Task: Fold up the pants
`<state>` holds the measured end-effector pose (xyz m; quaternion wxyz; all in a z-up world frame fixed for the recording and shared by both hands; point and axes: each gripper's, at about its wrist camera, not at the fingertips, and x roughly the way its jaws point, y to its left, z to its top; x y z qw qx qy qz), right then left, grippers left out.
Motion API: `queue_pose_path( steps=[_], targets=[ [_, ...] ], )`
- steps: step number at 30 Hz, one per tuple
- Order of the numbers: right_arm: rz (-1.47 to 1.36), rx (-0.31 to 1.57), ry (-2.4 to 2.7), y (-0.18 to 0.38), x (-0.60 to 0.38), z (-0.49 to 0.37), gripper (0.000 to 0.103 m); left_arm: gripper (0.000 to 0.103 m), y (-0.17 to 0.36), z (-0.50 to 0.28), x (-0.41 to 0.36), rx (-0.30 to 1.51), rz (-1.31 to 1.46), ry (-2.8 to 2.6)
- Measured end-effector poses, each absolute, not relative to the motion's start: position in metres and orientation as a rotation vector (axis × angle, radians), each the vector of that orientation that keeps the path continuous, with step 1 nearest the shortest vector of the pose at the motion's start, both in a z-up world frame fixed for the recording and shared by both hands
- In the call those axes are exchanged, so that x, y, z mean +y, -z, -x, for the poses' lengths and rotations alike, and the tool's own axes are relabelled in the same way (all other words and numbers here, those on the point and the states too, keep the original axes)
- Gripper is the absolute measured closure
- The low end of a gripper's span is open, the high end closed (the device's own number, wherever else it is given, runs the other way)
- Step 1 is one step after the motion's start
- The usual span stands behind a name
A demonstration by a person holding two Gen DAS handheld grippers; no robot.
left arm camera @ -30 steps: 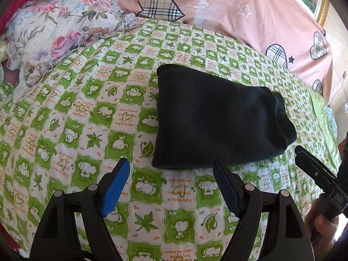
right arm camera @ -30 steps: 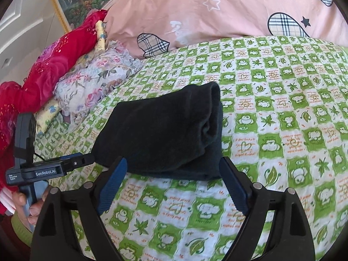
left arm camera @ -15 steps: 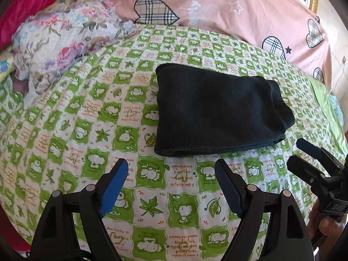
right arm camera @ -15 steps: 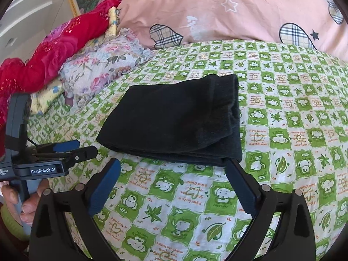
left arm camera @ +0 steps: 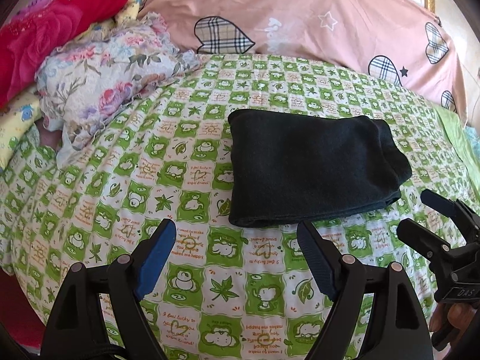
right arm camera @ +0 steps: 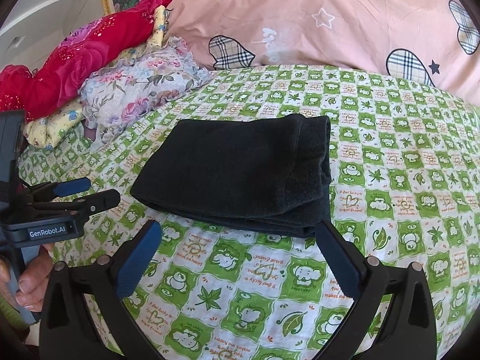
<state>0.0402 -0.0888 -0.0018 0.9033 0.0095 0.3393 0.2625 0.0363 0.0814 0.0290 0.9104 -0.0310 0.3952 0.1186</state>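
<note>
The black pants (left arm camera: 312, 168) lie folded into a flat rectangle on the green and white bed sheet (left arm camera: 186, 198); they also show in the right wrist view (right arm camera: 240, 171). My left gripper (left arm camera: 237, 240) is open and empty, just short of the pants' near edge. My right gripper (right arm camera: 238, 237) is open and empty, its tips at the pants' near edge. Each gripper shows in the other's view: the right one (left arm camera: 420, 213) at the right, the left one (right arm camera: 99, 192) at the left.
A floral pillow (left arm camera: 111, 78), a red blanket (left arm camera: 45, 30) and a yellow cloth (left arm camera: 18, 123) are piled at the back left. A pink duvet with plaid hearts (left arm camera: 300, 15) lies along the head of the bed. The bed edge runs along the lower left.
Both grippers have drawn back and risen away from the folded pants, which now look smaller and farther off. The pants have not moved.
</note>
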Motion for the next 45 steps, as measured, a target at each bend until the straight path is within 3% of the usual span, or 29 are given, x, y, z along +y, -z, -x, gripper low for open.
queue_pose_path(
  steps=[45],
  targets=[
    [-0.004,0.698,-0.546,0.027,-0.075,-0.052,0.001,0.018,0.002,-0.050,0.081,0.821,0.032,-0.220]
  ],
)
